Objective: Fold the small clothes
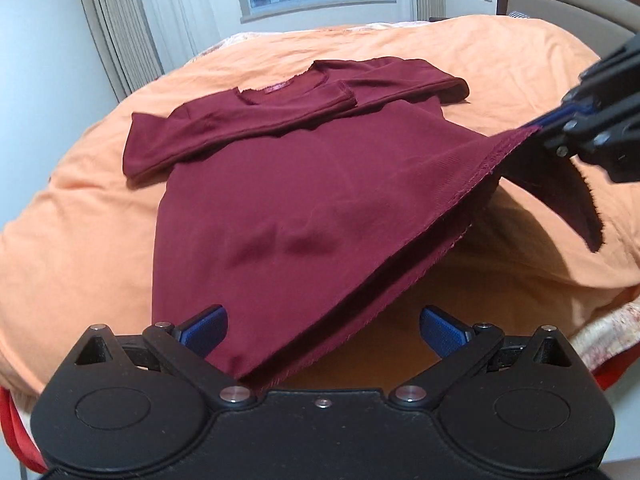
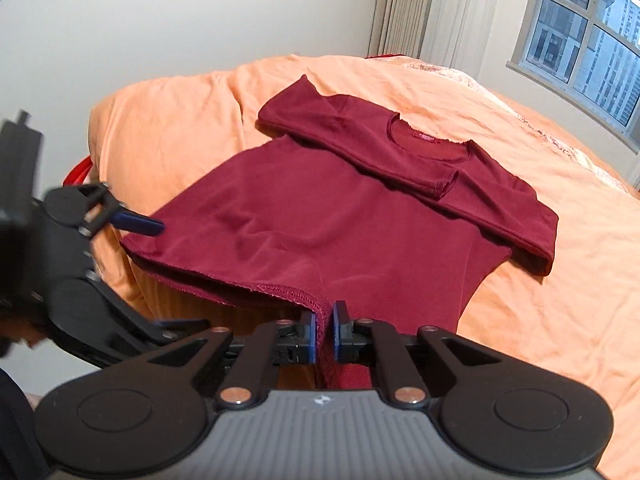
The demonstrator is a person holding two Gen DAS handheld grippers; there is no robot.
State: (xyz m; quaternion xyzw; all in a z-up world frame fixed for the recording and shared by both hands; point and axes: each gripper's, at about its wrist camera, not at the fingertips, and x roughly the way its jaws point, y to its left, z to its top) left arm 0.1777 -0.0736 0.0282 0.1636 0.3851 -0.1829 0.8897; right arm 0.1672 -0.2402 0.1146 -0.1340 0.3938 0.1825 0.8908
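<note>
**Hem lift on the maroon top, only one corner actually held**

Bedroom setup, with an orange duvet [image 1: 400, 52] covering the bed, curtains and a window behind it. A maroon long-sleeved top [image 1: 280, 200] lay across the middle of the duvet, neckline toward the window end, both sleeves already folded in across the chest so they overlapped just under the collar.

The right gripper [image 2: 324, 334] was clamped tight on the hem [image 2: 280, 292] at one bottom corner and had it raised off the duvet, so that side of the body was tented up with shadow underneath. The left gripper [image 1: 322, 330] was a different story: its blue pads [image 1: 442, 330] stood wide apart with nothing between them, hovering at the near edge of the bed by the other bottom corner, which looked like it was resting on or right by one finger.

My guess was the next move would be bringing the hem up toward the collar. The risk was pretty obvious though. With only one corner held, lifting further would drag the body diagonally, skew the fold and probably tug those tidy sleeves out of place. The left gripper also needed to catch both layers of the hem; pinching just the top one would leave the back layer bunched up on the duvet.
</note>
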